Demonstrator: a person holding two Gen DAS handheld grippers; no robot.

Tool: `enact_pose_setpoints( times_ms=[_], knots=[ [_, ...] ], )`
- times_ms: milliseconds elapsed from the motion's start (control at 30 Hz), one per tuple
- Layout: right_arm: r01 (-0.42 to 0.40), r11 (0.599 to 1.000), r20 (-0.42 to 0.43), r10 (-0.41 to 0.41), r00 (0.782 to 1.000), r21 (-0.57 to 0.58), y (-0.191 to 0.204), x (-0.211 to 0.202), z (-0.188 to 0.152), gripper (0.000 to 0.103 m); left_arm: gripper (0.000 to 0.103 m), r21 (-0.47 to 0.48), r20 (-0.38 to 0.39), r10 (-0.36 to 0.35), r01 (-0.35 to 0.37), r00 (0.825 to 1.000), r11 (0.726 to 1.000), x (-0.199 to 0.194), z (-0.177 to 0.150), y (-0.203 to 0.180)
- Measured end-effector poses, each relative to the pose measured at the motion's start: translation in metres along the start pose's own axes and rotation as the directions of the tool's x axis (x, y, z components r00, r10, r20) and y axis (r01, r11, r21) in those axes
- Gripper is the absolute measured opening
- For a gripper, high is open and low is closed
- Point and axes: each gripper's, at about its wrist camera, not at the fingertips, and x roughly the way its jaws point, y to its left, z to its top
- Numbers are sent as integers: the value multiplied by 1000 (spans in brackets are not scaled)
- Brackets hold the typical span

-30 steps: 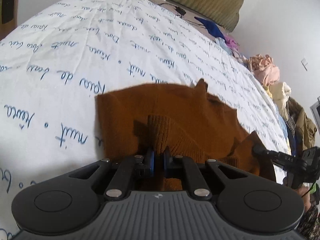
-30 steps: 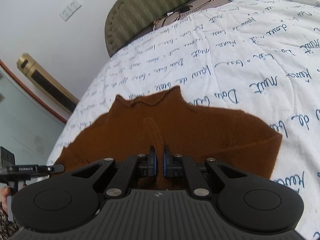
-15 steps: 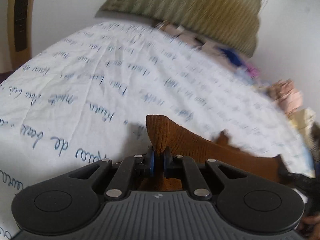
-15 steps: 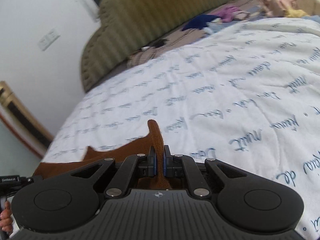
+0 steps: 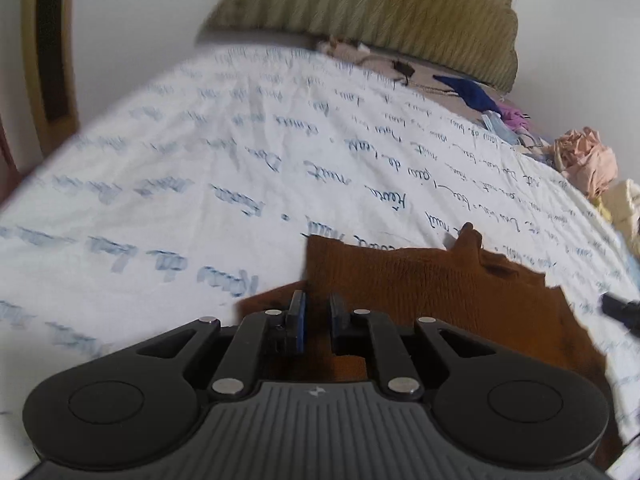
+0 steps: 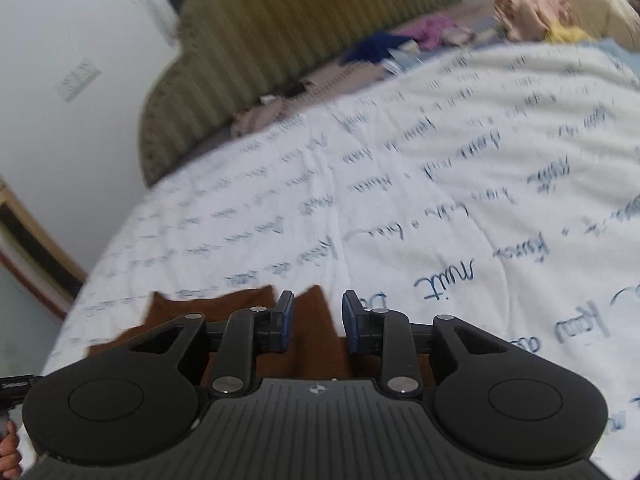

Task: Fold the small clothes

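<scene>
Both grippers have loosened since a second ago, when each was pinched tight on the ribbed hem of the brown knit sweater (image 5: 440,292). Now the left gripper (image 5: 317,312) has its jaws opening, a narrow gap showing, with the knit edge between the blue pads and no clear pressing. The right gripper (image 6: 318,316) is opening wider; a strip of the sweater (image 6: 316,328) stands between its pads, touching neither.

Closest in, the sweater lies doubled over on the bedspread (image 5: 200,184), white with blue handwritten script; "nuit" and "de" can be read, the rest blurs. Farther off, a dark blue garment (image 5: 468,92) and purple cloth (image 5: 514,114) lie near the olive ribbed headboard (image 5: 380,8). A peach clothes heap (image 5: 584,160) sits at the bed's right edge.
</scene>
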Motion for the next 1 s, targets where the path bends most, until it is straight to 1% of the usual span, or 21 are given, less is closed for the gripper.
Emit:
enact_pose_setpoints(
  times_ms=[67,167,233,267,300,367,433,500,533,567,633,667,733,800,833,900,933,1000],
  knots=[
    [-49,998,-22,48,999,-45,8,-19,-3,31,12,4,14,-2,1,1000,1000,-18,-9,0],
    [-136,985,-108,125,986,-103,23,-38,-21,31,12,11,39,-54,54,998,998,-44,-31,-5],
    [-161,978,-154,139,978,-134,35,-46,-39,31,12,48,57,-77,74,995,996,-55,-46,-14],
    [-155,976,-160,131,978,-150,38,-48,-48,31,12,85,42,-77,73,996,994,-55,-54,-20],
    [-142,976,-164,115,980,-163,40,-49,-57,31,12,93,33,-64,61,997,994,-53,-62,-23],
    [-92,985,-179,66,982,-144,35,-45,-71,31,12,93,-2,-59,59,998,994,-42,-76,-22],
    [-26,991,-195,1,981,-128,20,-36,-86,30,11,87,-26,-48,50,998,995,-28,-87,-15],
    [-44,989,-141,25,990,-138,7,-38,-95,16,11,55,-6,-77,77,997,995,-24,-91,-6],
    [-44,992,-127,28,992,-120,3,-39,-97,12,12,26,-14,-89,89,996,996,-23,-89,-2],
    [-49,994,-124,37,992,-93,-1,-39,-96,10,12,9,-23,-95,95,995,995,-23,-86,0],
    [-64,997,-145,56,988,-46,-6,-38,-91,10,12,1,-32,-91,92,995,996,-26,-83,-1],
    [-65,998,-156,61,986,-25,-6,-38,-87,12,12,16,-29,-82,82,996,996,-30,-83,-4],
    [-79,997,-147,76,986,-13,0,-48,-83,25,12,59,-11,-57,58,998,997,-40,-84,-13],
    [-83,995,-114,76,991,-56,12,-61,-83,51,12,111,9,-16,15,1000,994,-50,-90,-23],
    [-92,993,-105,84,991,-80,19,-66,-86,55,12,133,16,5,-7,1000,991,-53,-93,-27],
    [-115,987,-114,102,988,-112,29,-73,-95,55,12,177,38,48,-54,998,983,-59,-100,-37],
    [-108,986,-113,94,989,-129,33,-76,-101,56,12,194,42,67,-74,997,978,-61,-104,-41],
    [-70,981,-105,52,993,-183,39,-78,-112,56,12,213,30,83,-88,996,973,-60,-110,-45]
  ],
)
